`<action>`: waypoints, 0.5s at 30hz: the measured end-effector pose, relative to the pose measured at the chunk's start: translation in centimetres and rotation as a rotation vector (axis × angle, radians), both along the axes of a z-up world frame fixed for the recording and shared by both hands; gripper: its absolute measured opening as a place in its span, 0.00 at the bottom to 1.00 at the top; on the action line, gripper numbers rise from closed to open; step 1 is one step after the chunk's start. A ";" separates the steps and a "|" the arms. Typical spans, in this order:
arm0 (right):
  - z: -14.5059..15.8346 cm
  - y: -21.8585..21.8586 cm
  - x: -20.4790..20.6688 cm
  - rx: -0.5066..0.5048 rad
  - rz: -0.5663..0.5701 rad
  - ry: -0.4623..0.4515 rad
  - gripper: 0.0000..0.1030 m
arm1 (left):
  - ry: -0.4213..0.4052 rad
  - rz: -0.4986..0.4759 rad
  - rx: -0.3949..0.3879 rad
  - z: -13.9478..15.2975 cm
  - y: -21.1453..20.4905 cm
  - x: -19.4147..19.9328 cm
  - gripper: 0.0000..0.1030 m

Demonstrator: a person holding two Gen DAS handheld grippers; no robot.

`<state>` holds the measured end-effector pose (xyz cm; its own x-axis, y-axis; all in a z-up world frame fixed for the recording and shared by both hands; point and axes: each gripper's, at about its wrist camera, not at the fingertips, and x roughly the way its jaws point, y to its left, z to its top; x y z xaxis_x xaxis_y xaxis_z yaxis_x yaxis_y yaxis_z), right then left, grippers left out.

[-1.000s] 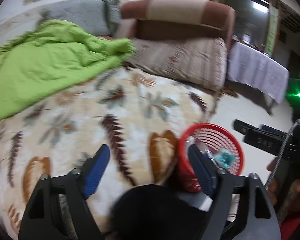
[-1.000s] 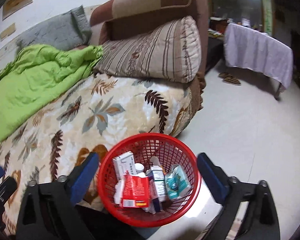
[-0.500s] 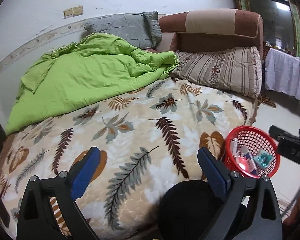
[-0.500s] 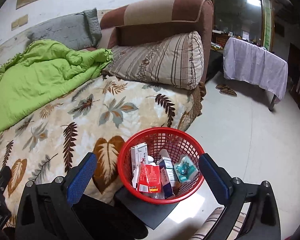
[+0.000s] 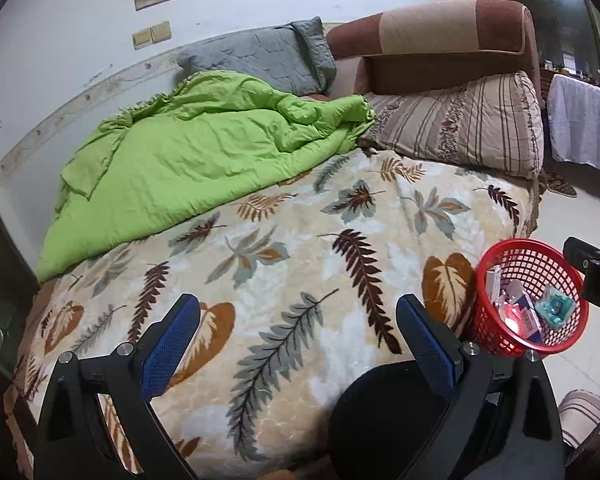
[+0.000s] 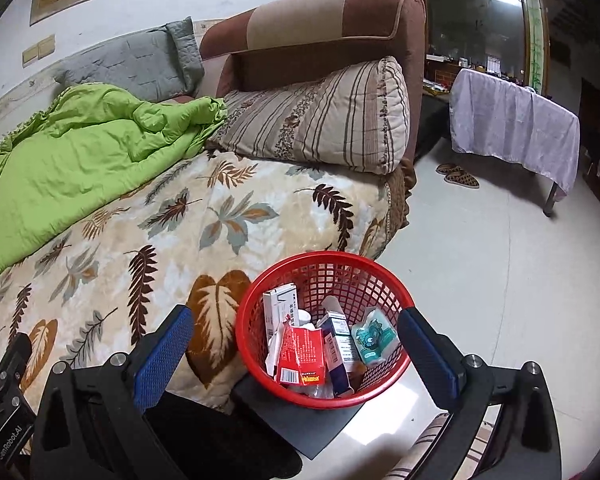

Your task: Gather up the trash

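A red mesh basket [image 6: 256,300] stands on a dark mat on the floor beside the bed; it also shows at the right of the left wrist view [image 5: 496,330]. It holds several pieces of trash: a red carton [image 6: 302,356], a white box [image 6: 278,304], a blue-white box [image 6: 336,340] and a teal packet [image 6: 374,336]. My right gripper [image 6: 296,318] is open and empty, held above the basket. My left gripper [image 5: 298,306] is open and empty above the leaf-patterned blanket [image 5: 300,248]. No loose trash shows on the bed.
A green quilt [image 5: 188,164], a grey pillow [image 5: 260,56], a striped cushion [image 5: 468,124] and a brown headboard [image 5: 440,36] lie on the bed. A cloth-covered table [image 6: 512,120] and slippers [image 6: 458,174] are on the floor to the right. A black round object [image 5: 380,416] lies under the left gripper.
Both grippers have pulled back and up from the basket, so more of the bed and room shows. Both stay open and empty.
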<state>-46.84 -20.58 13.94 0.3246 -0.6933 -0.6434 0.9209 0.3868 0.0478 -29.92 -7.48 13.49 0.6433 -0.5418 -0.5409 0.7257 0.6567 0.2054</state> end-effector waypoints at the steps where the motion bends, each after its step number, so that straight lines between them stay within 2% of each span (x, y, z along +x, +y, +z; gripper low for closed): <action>1: -0.2 -0.2 0.0 0.004 0.000 -0.001 1.00 | 0.004 0.000 0.002 0.0 -0.1 0.0 0.95; 15: -0.8 -1.1 0.1 0.030 -0.005 -0.003 1.00 | 0.063 -0.027 0.003 -0.7 -0.2 0.3 0.95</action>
